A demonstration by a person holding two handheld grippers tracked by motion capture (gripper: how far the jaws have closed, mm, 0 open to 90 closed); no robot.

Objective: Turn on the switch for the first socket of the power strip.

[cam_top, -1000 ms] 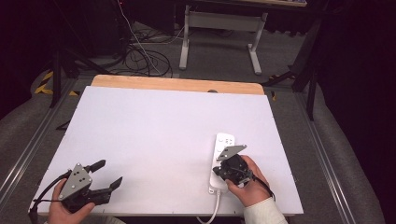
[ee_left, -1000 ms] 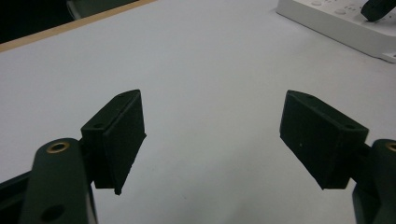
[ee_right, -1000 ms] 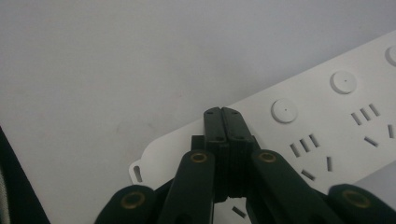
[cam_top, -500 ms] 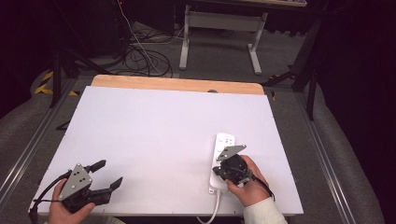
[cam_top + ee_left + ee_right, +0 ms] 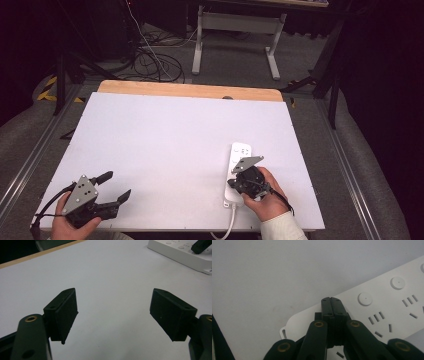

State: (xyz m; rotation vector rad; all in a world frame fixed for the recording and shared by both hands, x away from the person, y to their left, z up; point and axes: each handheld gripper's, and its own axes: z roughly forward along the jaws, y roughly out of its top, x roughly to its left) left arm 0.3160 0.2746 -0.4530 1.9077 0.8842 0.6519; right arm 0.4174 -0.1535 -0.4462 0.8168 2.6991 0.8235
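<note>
A white power strip (image 5: 237,172) lies on the bench (image 5: 165,140), toward the near right, its length running away from the person. A white cord (image 5: 226,229) leaves its near end and drops over the bench's front edge.

The right gripper (image 5: 239,183) sits over the near half of the strip, held in the person's right hand (image 5: 264,196). Seen along that gripper's own view, its fingers (image 5: 331,305) are pressed together with nothing between them, the tips right at the strip's (image 5: 387,307) near edge, close to a round button (image 5: 365,298); whether they touch the plastic I cannot tell. Slot openings show to the right of them.

The left gripper (image 5: 113,188) is at the near left corner of the bench, well apart from the strip, gripped in the left hand (image 5: 70,225). Its fingers (image 5: 63,313) are spread wide over bare white surface, holding nothing. In its own view the strip (image 5: 180,252) shows far off at the upper right, with the right gripper's dark tip (image 5: 201,245) on top of it.

Beyond the bench, cables (image 5: 155,62) lie tangled on the floor beside a white frame (image 5: 235,30).
</note>
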